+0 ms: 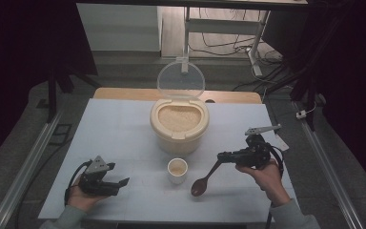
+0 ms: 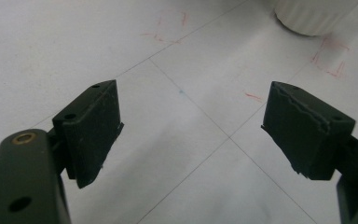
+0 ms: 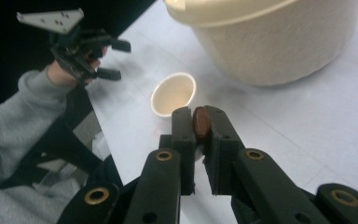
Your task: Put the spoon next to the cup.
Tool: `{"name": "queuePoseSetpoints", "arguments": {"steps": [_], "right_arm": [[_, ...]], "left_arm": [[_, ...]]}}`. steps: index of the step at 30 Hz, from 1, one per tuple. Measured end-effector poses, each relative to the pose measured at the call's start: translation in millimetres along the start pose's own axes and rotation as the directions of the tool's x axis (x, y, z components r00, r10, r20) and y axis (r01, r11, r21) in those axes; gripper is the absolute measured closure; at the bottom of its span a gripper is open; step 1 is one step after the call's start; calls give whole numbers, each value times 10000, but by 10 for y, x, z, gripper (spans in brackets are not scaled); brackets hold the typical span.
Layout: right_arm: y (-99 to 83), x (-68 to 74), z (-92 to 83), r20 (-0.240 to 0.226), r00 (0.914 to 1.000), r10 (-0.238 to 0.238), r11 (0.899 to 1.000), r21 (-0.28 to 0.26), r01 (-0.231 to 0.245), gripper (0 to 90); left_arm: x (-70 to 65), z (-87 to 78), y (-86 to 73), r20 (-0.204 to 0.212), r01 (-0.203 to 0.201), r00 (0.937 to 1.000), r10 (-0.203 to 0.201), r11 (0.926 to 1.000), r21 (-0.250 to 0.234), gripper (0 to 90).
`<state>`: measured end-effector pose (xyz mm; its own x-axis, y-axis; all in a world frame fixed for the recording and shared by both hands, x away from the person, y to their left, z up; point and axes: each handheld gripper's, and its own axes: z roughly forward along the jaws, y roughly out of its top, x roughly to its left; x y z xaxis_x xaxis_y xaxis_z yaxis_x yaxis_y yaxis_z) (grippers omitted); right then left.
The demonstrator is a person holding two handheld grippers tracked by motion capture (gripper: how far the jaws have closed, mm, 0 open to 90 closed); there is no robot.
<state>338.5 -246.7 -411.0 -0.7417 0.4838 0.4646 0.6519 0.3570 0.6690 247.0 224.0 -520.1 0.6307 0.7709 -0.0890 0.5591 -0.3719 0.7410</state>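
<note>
Spoon (image 1: 204,180) handle between closed right gripper (image 3: 199,122) jaws, bowl beside cup (image 1: 177,170).

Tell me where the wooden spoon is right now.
In the high view the wooden spoon sits right of centre, its handle clamped in the right claw and its bowl low over the table, just right of the small cup.

Lab-type recording room: white table (image 1: 124,138) marked with red pen corners (image 2: 328,58), dark curtains left and right, metal rails (image 1: 24,167) on grey floor, cables (image 1: 224,45) and desk frame (image 1: 255,43) far behind.
</note>
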Motion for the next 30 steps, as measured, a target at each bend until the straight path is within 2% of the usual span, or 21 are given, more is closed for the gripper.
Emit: {"name": "queuePoseSetpoints", "arguments": {"steps": [7, 11, 13, 16, 23, 26, 30], "right_arm": [[61, -82, 230, -15, 10000, 9, 9958, 914, -8, 826], [104, -162, 319, -186, 9992, 340, 9949, 951, -321, 822], [123, -208, 363, -59, 9989, 457, 9943, 963, -449, 805], [124, -282, 431, 324, 9980, 546, 9949, 827, -571, 780], [8, -436, 545, 986, 9941, 462, 9989, -16, -462, 722], [-54, -498, 588, 1145, 9917, 585, 9979, -355, -547, 708], [-123, -567, 655, 1577, 9855, 633, 9971, -516, -558, 666]], "left_arm": [[3, 5, -2, 6, 5, 10000, -5, 10000, 22, 188], [3, 5, -3, 8, 0, 10000, 0, 10000, 25, 188], [2, 6, -3, 3, -10, 10000, 10, 10000, 34, 188], [2, 5, -3, 7, -10, 10000, 10, 10000, 31, 188], [1, 9, -4, 14, -15, 10000, 15, 10000, 40, 188], [-1, 10, -3, 9, -23, 10000, 23, 10000, 48, 188], [0, 15, -4, 6, -25, 10000, 24, 10000, 81, 188]]}}
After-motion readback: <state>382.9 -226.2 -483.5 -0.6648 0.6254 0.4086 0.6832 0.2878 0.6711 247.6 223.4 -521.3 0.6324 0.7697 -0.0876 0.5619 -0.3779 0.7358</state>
